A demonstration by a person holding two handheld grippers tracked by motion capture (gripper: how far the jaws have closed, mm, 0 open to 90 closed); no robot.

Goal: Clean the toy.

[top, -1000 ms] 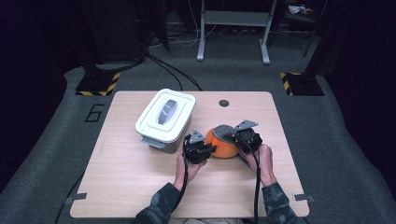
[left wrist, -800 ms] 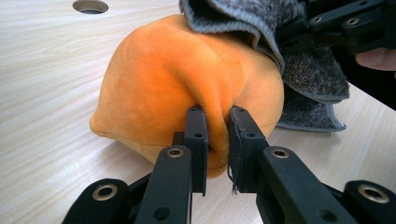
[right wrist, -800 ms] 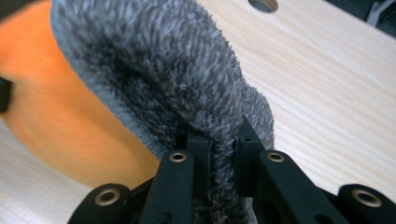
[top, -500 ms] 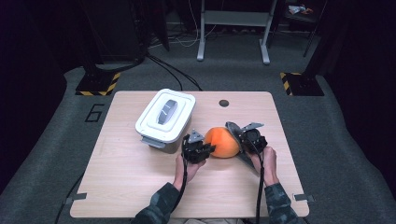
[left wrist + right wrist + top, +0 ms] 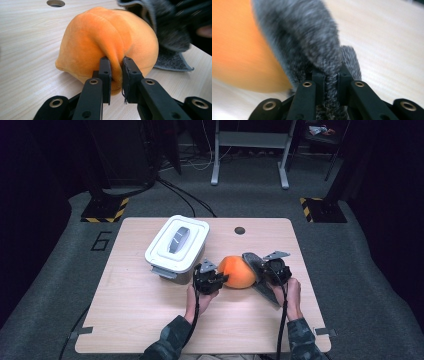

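Note:
An orange plush cushion [image 5: 238,271] lies on the wooden table [image 5: 140,310], partly uncovered from a grey fuzzy cover [image 5: 254,265]. My left gripper [image 5: 216,280] is at the cushion's left side, shut on a fold of the orange plush [image 5: 100,42], which bulges between its jaws. My right gripper [image 5: 267,272] is at the cushion's right side, shut on the grey fuzzy cover [image 5: 312,42]. In the right gripper view the orange cushion [image 5: 234,50] sits to the left of the pinched grey fabric. More of the grey cover [image 5: 170,32] lies behind the cushion in the left gripper view.
A white lidded container [image 5: 177,243] with a grey handle stands just left of and behind the left gripper. A round cable hole [image 5: 240,230] sits near the table's far edge. Bare wood lies along the near and left parts of the table.
The right gripper has pulled the grey cover to the right, off the cushion, so more orange shows. The left gripper has stayed where it was.

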